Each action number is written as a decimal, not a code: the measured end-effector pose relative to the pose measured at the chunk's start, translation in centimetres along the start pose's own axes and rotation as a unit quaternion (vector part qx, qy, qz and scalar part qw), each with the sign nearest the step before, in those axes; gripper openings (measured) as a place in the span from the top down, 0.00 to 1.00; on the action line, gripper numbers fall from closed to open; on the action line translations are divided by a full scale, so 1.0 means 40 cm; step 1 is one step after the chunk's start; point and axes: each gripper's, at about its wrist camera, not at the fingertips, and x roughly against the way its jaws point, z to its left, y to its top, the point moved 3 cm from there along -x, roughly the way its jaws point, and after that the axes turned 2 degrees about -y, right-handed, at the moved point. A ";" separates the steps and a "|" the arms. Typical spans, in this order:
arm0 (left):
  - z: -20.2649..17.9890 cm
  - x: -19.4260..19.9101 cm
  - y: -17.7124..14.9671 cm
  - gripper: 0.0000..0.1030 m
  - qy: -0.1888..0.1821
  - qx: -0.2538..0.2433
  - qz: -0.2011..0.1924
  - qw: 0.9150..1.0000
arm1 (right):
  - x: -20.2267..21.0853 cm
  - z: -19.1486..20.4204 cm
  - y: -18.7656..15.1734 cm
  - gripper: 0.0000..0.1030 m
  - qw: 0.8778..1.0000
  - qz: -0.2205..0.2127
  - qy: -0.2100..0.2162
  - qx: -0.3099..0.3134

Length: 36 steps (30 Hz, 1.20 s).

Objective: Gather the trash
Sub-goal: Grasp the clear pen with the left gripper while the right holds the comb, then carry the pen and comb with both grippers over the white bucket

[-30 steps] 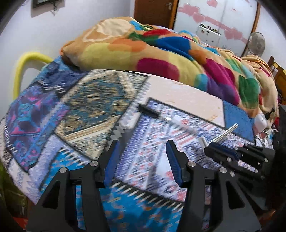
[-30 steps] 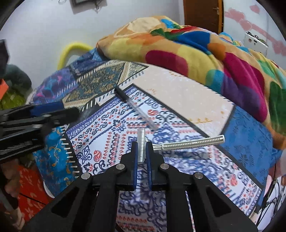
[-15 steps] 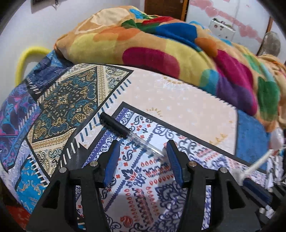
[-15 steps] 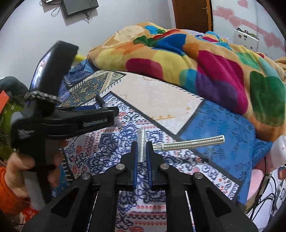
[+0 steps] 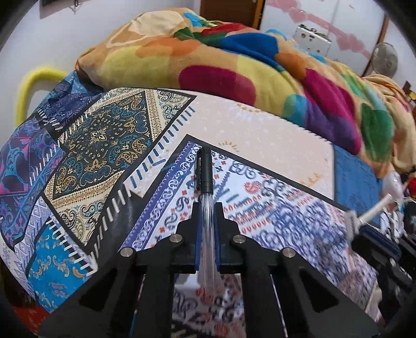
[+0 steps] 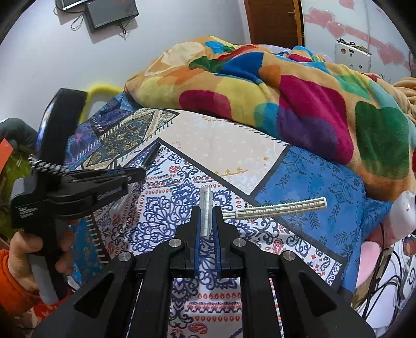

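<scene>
My left gripper (image 5: 207,208) is shut on a clear-barrelled pen (image 5: 206,192) with a black cap, which points away over the patterned bedsheet (image 5: 109,145). In the right wrist view the left gripper (image 6: 137,173) shows at the left with the pen's cap (image 6: 150,156) sticking out. My right gripper (image 6: 207,212) is shut on the head of a disposable razor (image 6: 280,206); its ribbed grey handle juts to the right above the sheet. The razor also shows blurred in the left wrist view (image 5: 369,215).
A heaped multicoloured blanket (image 5: 234,67) lies along the far side of the bed. A yellow bed rail (image 5: 28,85) stands at the left. Cables (image 6: 384,280) and a white object (image 6: 403,210) lie off the bed's right edge. A dark screen (image 6: 109,11) hangs on the wall.
My left gripper moved onto the pen and closed on it, and the pen now lines up with the fingers. My right gripper keeps holding the razor, lifted slightly.
</scene>
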 end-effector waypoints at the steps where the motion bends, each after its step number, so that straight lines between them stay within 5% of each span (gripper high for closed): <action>1: 0.000 0.019 -0.003 0.93 -0.009 -0.002 -0.004 1.000 | 0.003 0.001 0.000 0.92 1.000 0.000 0.001 -0.003; 6: -0.006 0.111 -0.010 0.93 -0.046 -0.014 -0.016 0.999 | 0.032 0.007 -0.002 0.92 1.000 -0.001 0.003 -0.025; 16: 0.006 0.314 -0.068 0.93 -0.030 -0.055 -0.055 0.997 | 0.151 0.078 0.027 0.92 0.999 -0.025 0.000 -0.022; 36: 0.253 0.617 -0.287 0.93 -0.010 0.016 -0.084 0.996 | 0.335 0.444 -0.012 0.92 0.996 -0.054 0.039 0.067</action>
